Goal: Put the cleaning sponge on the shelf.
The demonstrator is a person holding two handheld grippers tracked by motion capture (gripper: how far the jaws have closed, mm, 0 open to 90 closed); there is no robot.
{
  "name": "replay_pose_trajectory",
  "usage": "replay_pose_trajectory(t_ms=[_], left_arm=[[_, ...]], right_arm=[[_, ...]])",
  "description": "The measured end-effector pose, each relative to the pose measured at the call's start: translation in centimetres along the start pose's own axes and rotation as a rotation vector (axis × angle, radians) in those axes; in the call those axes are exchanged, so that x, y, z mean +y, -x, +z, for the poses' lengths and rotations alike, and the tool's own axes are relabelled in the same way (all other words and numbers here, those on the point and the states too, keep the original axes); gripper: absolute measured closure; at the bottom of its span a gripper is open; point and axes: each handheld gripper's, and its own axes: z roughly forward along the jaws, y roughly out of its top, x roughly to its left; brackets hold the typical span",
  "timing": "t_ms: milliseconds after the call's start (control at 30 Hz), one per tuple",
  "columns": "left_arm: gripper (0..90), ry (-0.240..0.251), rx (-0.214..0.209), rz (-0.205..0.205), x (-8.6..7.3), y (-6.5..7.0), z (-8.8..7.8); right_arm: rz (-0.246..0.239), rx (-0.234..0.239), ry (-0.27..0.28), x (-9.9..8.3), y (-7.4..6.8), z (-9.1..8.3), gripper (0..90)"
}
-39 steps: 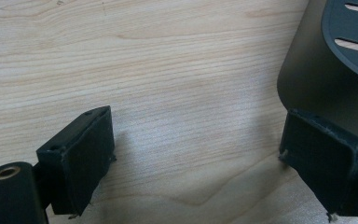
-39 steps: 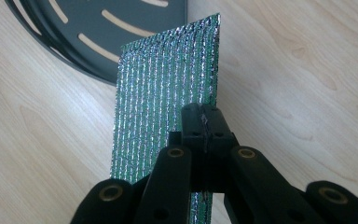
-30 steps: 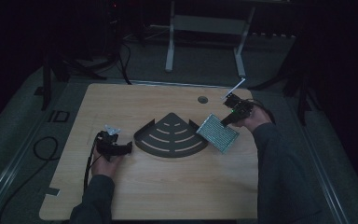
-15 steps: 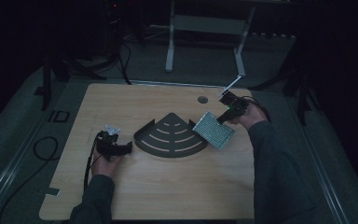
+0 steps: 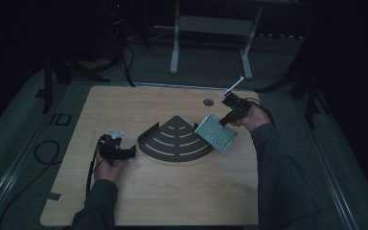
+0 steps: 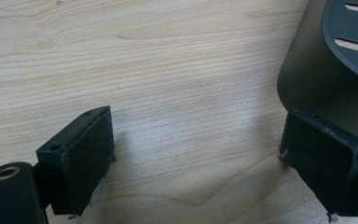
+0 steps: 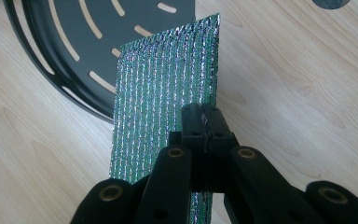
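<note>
Silvery, ribbed foil was what your right gripper [image 7: 200,116] had hold of: its jaws were pressed together on the near edge of a flat foil sheet [image 7: 168,93], which stood on edge in the right gripper view and leaned out over the rim of the dark fan-shaped tray [image 7: 98,42]. In the high view you held that sheet [image 5: 215,132] tilted at the tray's [image 5: 177,140] right-hand corner, its lower edge close to the worktop [image 5: 182,191]; whether it touched the wood or the tray there could not be told. Your right hand [image 5: 249,117] sat behind the gripper [image 5: 224,120], near the small round hole [image 5: 208,102] in the worktop's far side.

Your left gripper [image 6: 196,163] lay low over the pale wood grain [image 6: 168,70] with its jaws wide apart and nothing between them. Its right jaw stood just beside the tray's upright outer wall [image 6: 317,84], though contact was not clear. From above, that gripper [image 5: 129,152] rested at the tray's left corner, with your left hand [image 5: 109,165] behind it and its cable [image 5: 92,170] trailing back along your sleeve.
</note>
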Motion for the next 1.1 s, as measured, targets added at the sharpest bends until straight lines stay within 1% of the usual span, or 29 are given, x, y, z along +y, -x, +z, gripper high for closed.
replay_pose_trajectory(t_ms=[467, 667, 1100], left_arm=[[10.2, 0.000, 0.000, 0.000, 0.0, 0.0, 0.0], [10.2, 0.000, 0.000, 0.000, 0.0, 0.0, 0.0], [10.2, 0.000, 0.000, 0.000, 0.0, 0.0, 0.0]], right_arm=[[0.004, -0.001, 0.003, 0.9, -0.1, 0.6, 89.8], [0.002, -0.005, -0.001, 1.4, -0.1, 1.3, 89.7], [0.001, 0.006, 0.009, 2.3, -0.3, 2.3, 89.7]])
